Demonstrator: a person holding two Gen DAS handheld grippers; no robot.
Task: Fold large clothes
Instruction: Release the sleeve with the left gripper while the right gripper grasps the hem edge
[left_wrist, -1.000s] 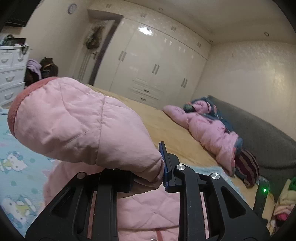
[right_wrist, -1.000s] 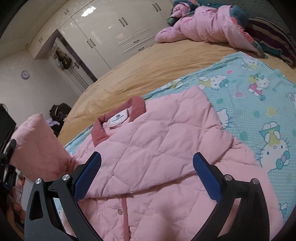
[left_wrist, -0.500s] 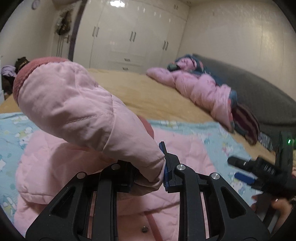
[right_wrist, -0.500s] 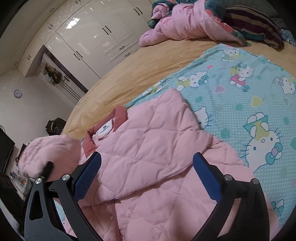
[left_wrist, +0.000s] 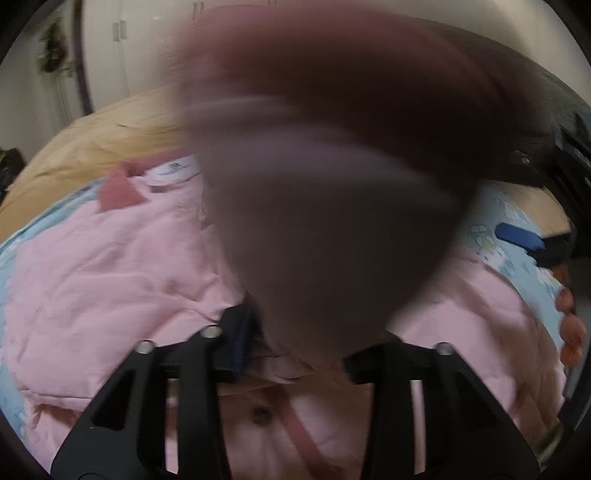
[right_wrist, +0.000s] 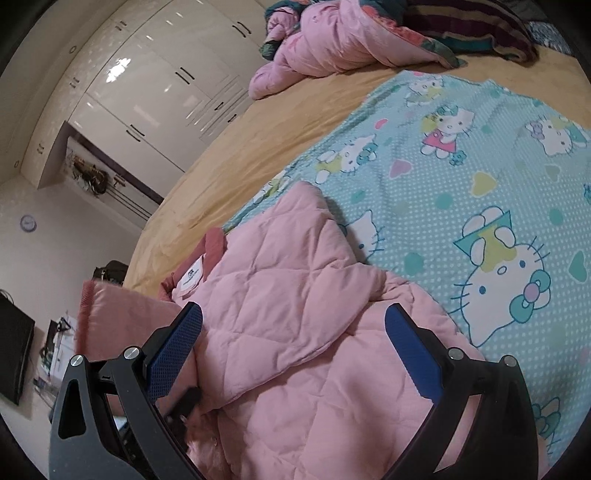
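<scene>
Pink quilted jacket (right_wrist: 295, 314) lies on the bed; we swing its sleeve (left_wrist: 332, 206) across to fold, left jaws just parting around it, right jaws spread empty.

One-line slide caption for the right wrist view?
Open right gripper hovers over a pink quilted jacket, one sleeve folded across, on a cartoon-cat sheet.

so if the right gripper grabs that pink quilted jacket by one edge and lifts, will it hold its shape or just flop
Most likely flop. The pink quilted jacket already lies in soft folds, one sleeve doubled over the body, so a lifted edge would probably drape. Its puffy padding suggests it is light for its bulk. The smooth shell may slide easily over the cartoon-cat sheet, and perhaps between the pads of the open right gripper.
</scene>
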